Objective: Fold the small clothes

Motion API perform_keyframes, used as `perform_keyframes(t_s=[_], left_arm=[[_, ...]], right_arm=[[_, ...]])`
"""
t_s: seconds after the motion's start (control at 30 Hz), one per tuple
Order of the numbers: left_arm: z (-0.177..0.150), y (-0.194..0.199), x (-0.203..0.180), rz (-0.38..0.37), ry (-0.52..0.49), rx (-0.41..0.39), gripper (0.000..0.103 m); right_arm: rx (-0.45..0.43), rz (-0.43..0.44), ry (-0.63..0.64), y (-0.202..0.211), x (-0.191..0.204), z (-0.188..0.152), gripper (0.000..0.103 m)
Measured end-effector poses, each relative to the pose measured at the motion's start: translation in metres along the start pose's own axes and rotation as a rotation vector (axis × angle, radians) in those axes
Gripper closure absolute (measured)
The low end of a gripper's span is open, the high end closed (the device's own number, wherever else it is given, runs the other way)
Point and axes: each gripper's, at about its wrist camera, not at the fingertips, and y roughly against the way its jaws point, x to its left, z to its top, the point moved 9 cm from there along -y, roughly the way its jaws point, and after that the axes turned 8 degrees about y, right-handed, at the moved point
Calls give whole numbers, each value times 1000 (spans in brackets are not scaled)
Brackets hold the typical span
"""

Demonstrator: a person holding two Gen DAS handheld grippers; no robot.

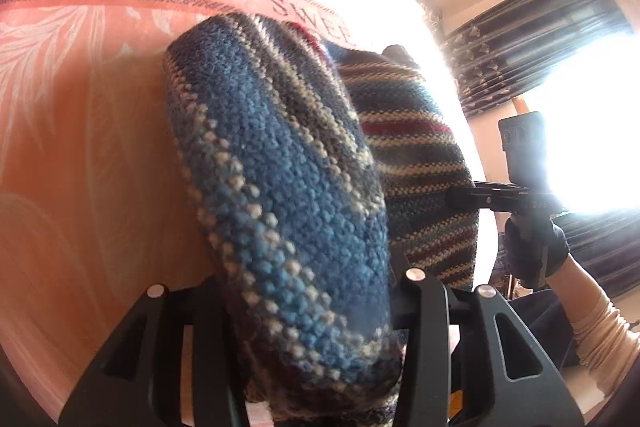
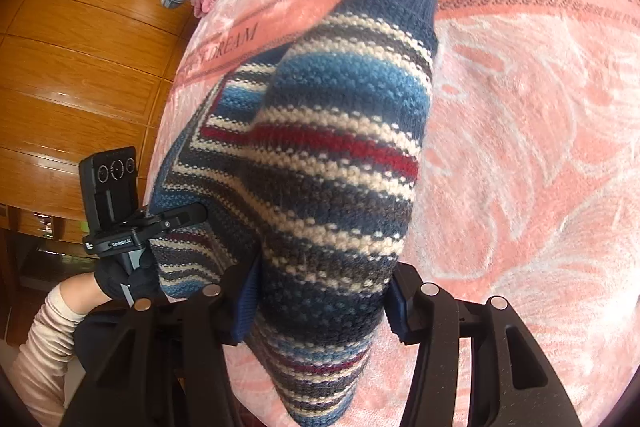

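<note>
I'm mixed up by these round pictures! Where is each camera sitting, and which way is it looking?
Left wrist: sits on the left gripper, looking along its fingers at the striped knit garment over the pink blanket; the other gloved hand shows.
Right wrist: sits on the right gripper, facing the same garment and blanket; the left gloved hand and wooden floor show.
Shared: garment, blanket, and each sees the other gripper.
</note>
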Motion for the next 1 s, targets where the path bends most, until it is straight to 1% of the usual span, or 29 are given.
perform_keyframes(t_s=[0.07,0.1,0.17,0.2,0.27,0.33,0.37,0.4,0.47,0.53,0.63,0.7,0.77,0.83,0.87,0.9,0.93,0.97,1.0], left_arm=[[-1,-4,11,-22,39,-6,56],[-4,-4,14,-22,38,-9,53],[-5,-4,18,12,-16,-16,50],[-6,-4,20,26,-17,-19,47],[-7,-2,22,35,30,-23,46],[-8,1,18,61,52,-29,46],[-8,6,15,84,48,-42,46],[-14,15,14,129,39,-51,46],[-16,27,5,184,24,-84,47],[-22,44,1,248,19,-118,46],[-33,63,-9,296,22,-157,46],[-47,75,-15,317,26,-171,46],[-62,84,-20,361,13,-185,46],[-78,85,-27,430,-40,-194,46],[-84,84,-29,449,-67,-194,46],[-89,80,-29,465,-89,-190,46],[-92,77,-26,488,-99,-181,46],[-94,73,-22,497,-98,-171,46],[-95,70,-18,508,-100,-166,46]], right_arm=[[8,-19,-9,-8,-8,-2,49],[11,-29,-13,-12,-11,-4,47],[10,-29,-29,-22,-11,-3,44],[8,-29,-32,-24,-11,-4,44],[8,-45,-23,-23,-9,-4,44],[10,-65,-14,-17,-7,-5,42],[10,-74,-15,-14,-5,-5,41],[10,-86,-19,-13,0,-2,38],[11,-110,-22,-4,2,-6,37],[8,-118,-20,6,3,-15,34],[-14,-68,-60,17,7,-28,33],[-14,-41,-89,17,11,-39,33],[2,-54,-95,14,14,-53,33],[47,-96,-110,4,12,-71,31],[65,-104,-126,-2,11,-80,31],[78,-113,-140,-6,9,-88,34],[86,-123,-147,-10,10,-93,50],[81,-117,-145,-11,13,-95,58],[69,-126,-138,-9,15,-95,63]])
